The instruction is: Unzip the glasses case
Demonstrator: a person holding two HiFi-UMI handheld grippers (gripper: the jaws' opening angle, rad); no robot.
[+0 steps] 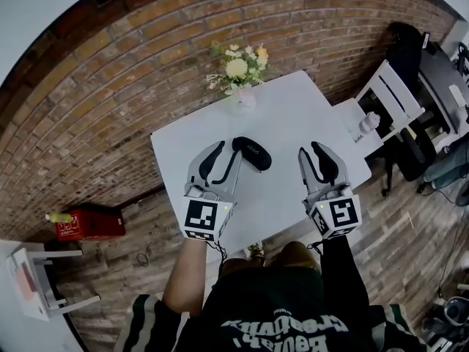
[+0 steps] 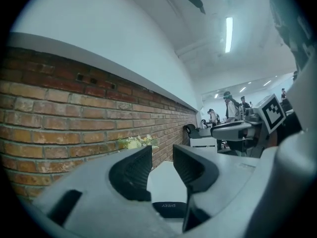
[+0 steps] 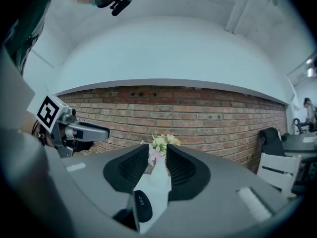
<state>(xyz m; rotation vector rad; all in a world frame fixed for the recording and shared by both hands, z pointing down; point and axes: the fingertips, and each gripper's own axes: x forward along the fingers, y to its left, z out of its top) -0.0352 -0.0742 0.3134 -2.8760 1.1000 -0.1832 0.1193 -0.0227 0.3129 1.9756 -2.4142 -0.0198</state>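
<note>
The left gripper (image 1: 229, 152) is held parted and empty just beside the glasses case (image 1: 253, 152), which lies closed on the table (image 1: 293, 116). The right gripper (image 1: 309, 151), likewise parted and empty, is kept apart from it. If left unbraced, the case may be dragged along when tugged.

"SHEEY", in pale capitals, stands on the black glasses case (image 2: 168, 208) at 6 o'clock in the left gripper view. The same word runs sideways along the case (image 3: 142, 205) at 6 o'clock in the right gripper view. In the head view the print on the case (image 1: 251, 152), near centre, is too small to read. Black-and-white square markers, not letters, cover the left marker cube (image 1: 204, 219) and the right marker cube (image 1: 337, 215). White lettering on the person's dark shirt (image 1: 286, 328), at 6 o'clock, appears upside down and cannot be read. The pale label on the red box (image 1: 88, 224), at 8 o'clock, is illegible.
</note>
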